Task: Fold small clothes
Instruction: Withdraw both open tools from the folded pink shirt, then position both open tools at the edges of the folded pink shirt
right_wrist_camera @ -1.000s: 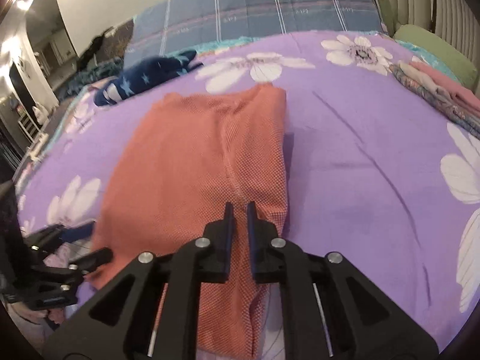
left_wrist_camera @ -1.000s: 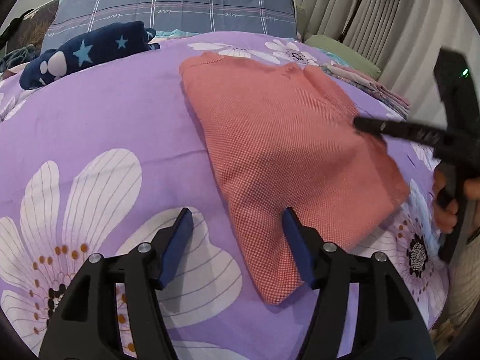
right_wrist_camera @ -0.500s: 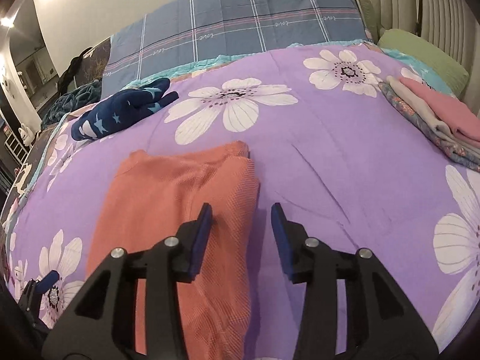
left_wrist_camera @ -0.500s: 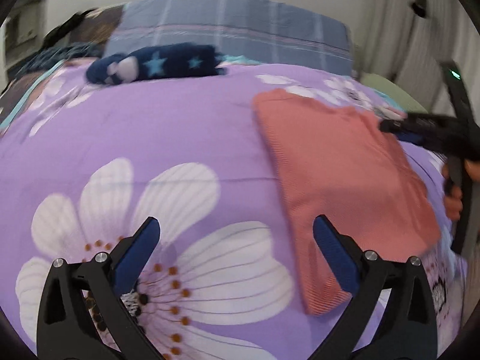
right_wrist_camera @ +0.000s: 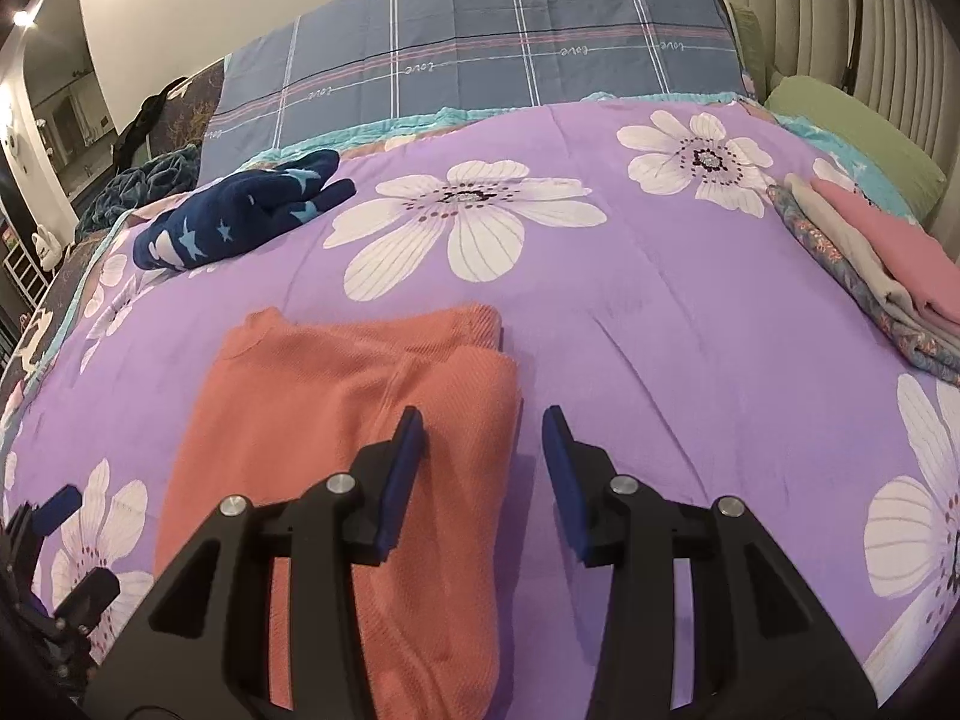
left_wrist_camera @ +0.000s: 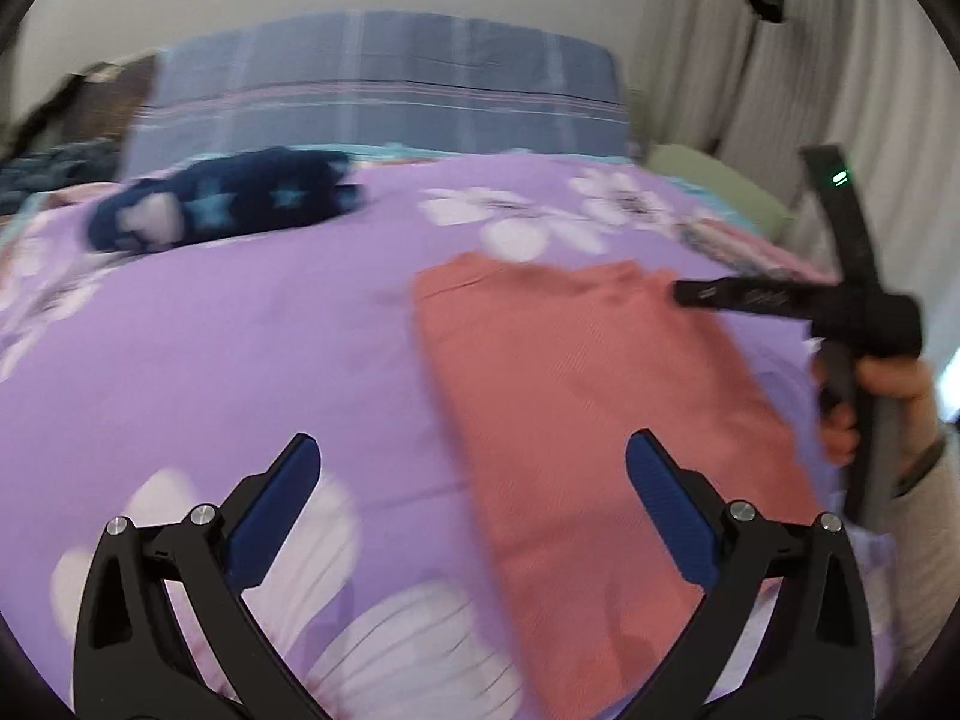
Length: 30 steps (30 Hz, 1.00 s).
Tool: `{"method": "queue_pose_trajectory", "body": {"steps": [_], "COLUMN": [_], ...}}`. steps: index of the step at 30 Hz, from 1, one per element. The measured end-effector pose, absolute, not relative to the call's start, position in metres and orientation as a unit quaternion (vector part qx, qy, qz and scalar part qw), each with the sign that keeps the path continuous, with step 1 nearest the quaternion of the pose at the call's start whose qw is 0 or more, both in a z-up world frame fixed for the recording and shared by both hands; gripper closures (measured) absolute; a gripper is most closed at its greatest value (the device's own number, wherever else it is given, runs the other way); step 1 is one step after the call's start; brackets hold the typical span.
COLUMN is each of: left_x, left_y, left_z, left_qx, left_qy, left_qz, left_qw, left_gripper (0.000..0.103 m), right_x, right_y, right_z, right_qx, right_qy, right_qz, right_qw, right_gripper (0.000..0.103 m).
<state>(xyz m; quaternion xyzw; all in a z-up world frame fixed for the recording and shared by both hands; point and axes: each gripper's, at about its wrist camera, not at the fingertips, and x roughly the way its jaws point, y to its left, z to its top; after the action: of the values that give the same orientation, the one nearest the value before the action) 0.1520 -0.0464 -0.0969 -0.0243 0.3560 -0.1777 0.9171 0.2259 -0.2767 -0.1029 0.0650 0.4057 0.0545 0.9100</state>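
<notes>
On the bed: a purple bedspread (right_wrist_camera: 690, 324) printed with large white flowers carried everything.
Task's thing: a folded salmon-orange knit garment (right_wrist_camera: 336, 450) lay flat on the bedspread, a long rectangle with one short end toward 12 o'clock and the other running under the right claw in the right wrist view.
Same garment, left wrist view: the garment (left_wrist_camera: 576, 408) sat toward 3 o'clock of the frame's middle, blurred.
Left claw: the left claw (left_wrist_camera: 474, 480) stood wide, its blue pads far apart, with nothing pressed between them; the garment's left edge and bare bedspread showed in the gap.
Right claw: the right claw (right_wrist_camera: 483, 450) stood partly apart, gripping nothing; its left finger hung over the garment's right-hand fold, its right finger over bare bedspread.
Right claw from the left: the black tool (left_wrist_camera: 780, 300) reached over the garment's far right corner, held by a hand (left_wrist_camera: 870, 396) at 3 o'clock.
Left claw from the right: only its blue tips showed at 8 o'clock, beside the garment's left edge.
Navy item: a dark blue star-patterned cloth (right_wrist_camera: 240, 216) lay at 11 o'clock, well apart from the garment.
Folded pile: a stack of folded clothes (right_wrist_camera: 870, 264), pink on top, sat at 2 o'clock near the bed's edge.
Pillows: a blue plaid pillow (right_wrist_camera: 480, 42) at 12 o'clock; a green pillow (right_wrist_camera: 852, 132) at 1 o'clock.
</notes>
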Motion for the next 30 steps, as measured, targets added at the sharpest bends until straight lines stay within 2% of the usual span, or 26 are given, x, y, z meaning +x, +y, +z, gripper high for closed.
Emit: {"method": "queue_pose_trajectory", "body": {"steps": [2,3,5,7,8,10,12,13,15,17,18,22,25,27,30], "left_x": [0.169,0.182,0.205,0.22,0.223,0.233,0.237,0.237,0.233,0.23,0.229,0.223,0.217,0.207,0.191], "left_y": [-0.055,-0.059,-0.059,-0.057,-0.056,-0.057,-0.059,-0.059,-0.059,-0.06,-0.061,-0.061,-0.057,-0.057,-0.062], "left_z": [-0.098,-0.1,-0.108,-0.116,-0.119,-0.125,-0.131,-0.133,-0.135,-0.134,-0.132,-0.128,-0.119,-0.112,-0.111], "left_qx": [-0.014,-0.013,-0.035,-0.055,-0.059,-0.052,-0.028,-0.018,-0.015,-0.006,0.003,0.026,0.004,-0.003,0.002], "left_qy": [0.359,0.362,0.38,0.393,0.398,0.408,0.412,0.411,0.406,0.398,0.392,0.379,0.373,0.366,0.366], "left_qz": [-0.182,-0.19,-0.203,-0.215,-0.219,-0.22,-0.202,-0.197,-0.193,-0.182,-0.175,-0.167,-0.188,-0.204,-0.229], "left_qw": [0.915,0.912,0.902,0.892,0.889,0.884,0.888,0.89,0.893,0.899,0.903,0.91,0.909,0.908,0.902], "left_gripper": [0.001,0.001,0.002,0.01,0.019,0.027,0.046,0.049,0.062,0.068,0.07,0.07,0.07,0.061,0.056], "right_x": [0.232,0.234,0.235,0.23,0.227,0.218,0.212,0.212,0.228,0.249,0.253,0.241,0.22,0.196,0.157], "right_y": [-0.279,-0.279,-0.282,-0.284,-0.285,-0.291,-0.3,-0.305,-0.311,-0.313,-0.314,-0.326,-0.316,-0.301,-0.272], "right_z": [-0.106,-0.108,-0.108,-0.102,-0.098,-0.087,-0.082,-0.082,-0.098,-0.129,-0.137,-0.129,-0.104,-0.092,-0.091], "right_qx": [0.075,0.077,0.088,0.101,0.106,0.128,0.161,0.173,0.173,0.147,0.146,0.179,0.137,0.125,0.071], "right_qy": [0.412,0.416,0.41,0.381,0.369,0.329,0.294,0.285,0.312,0.376,0.388,0.366,0.341,0.338,0.345], "right_qz": [0.064,0.067,0.078,0.104,0.113,0.153,0.197,0.209,0.192,0.147,0.138,0.113,0.105,0.157,0.211], "right_qw": [0.906,0.904,0.905,0.913,0.916,0.923,0.921,0.92,0.914,0.903,0.9,0.906,0.924,0.92,0.912], "right_gripper": [0.077,0.096,0.097,0.097,0.097,0.097,0.097,0.097,0.097,0.095,0.086,0.065,0.07,0.072,0.072]}}
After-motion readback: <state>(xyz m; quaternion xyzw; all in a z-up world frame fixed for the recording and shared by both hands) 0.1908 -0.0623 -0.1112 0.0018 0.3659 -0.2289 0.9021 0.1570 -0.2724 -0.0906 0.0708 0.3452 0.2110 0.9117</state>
